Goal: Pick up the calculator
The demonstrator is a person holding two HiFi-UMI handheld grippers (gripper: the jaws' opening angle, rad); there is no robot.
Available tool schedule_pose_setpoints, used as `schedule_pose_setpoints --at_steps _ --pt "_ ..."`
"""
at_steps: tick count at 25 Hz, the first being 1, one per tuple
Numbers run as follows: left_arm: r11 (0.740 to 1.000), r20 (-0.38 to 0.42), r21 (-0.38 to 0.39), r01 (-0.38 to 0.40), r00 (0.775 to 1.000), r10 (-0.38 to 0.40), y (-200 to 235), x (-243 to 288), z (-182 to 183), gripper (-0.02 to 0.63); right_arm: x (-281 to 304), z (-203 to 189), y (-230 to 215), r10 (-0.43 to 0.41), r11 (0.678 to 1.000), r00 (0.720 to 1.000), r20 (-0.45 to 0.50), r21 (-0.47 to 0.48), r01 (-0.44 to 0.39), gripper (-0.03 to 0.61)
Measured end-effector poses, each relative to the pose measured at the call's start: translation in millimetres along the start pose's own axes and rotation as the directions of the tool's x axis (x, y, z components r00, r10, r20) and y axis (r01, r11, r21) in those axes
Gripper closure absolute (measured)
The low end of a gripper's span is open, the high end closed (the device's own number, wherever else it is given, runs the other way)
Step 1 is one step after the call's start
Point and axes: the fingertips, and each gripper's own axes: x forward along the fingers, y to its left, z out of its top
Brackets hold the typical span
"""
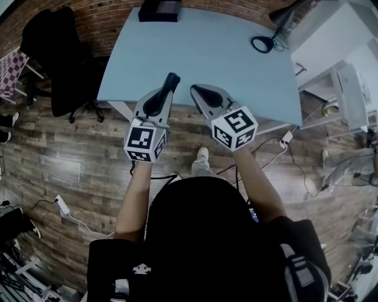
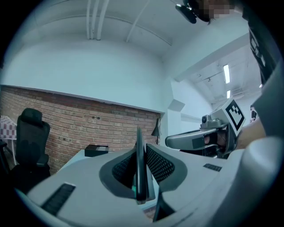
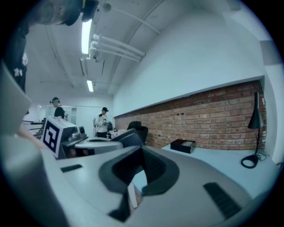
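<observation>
The left gripper (image 1: 160, 99) is clamped on the calculator (image 1: 171, 82), which stands on edge between its pads, a thin dark slab poking out past the tips, lifted above the near edge of the table (image 1: 236, 59). The right gripper (image 1: 204, 95) hangs just beside it, jaws together on nothing.

The grip looks narrow, taken on a flat, smooth body, so the calculator may pivot or slide out if the pads ease or the hand jerks. Being over the table's edge, it could then drop to the floor rather than the top. The right gripper is close enough to knock the free end.

Counted: one calculator, two grippers, one table, one black box (image 1: 158, 10) at its far edge, one lamp (image 1: 277, 26), one chair (image 1: 62, 56)
</observation>
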Motion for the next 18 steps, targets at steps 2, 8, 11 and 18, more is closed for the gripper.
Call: schedule_pose_setpoints --at_steps 2,8,11,18 --pt "1.0 0.001 -0.002 0.009 1.0 -0.009 -7 -4 -2 0.546 -6 -1 4 -0.006 1.0 1.0 0.001 -0.001 0.006 0.574" --pt "1.0 0.003 0.0 0.021 1.0 -0.021 -15 -19 -5 0.546 -18 -3 19 -0.022 1.0 1.0 0.007 -0.006 0.022 0.574" --pt "1.0 0.007 0.0 0.025 1.0 -0.025 -18 -26 -5 0.546 -24 -4 24 -0.032 0.999 0.999 0.005 -0.007 0.032 0.574" --pt "0.999 0.018 -0.006 0.041 0.999 -0.041 -27 -32 -4 0.546 -38 -2 28 -0.066 0.998 0.998 0.024 -0.006 0.066 0.574"
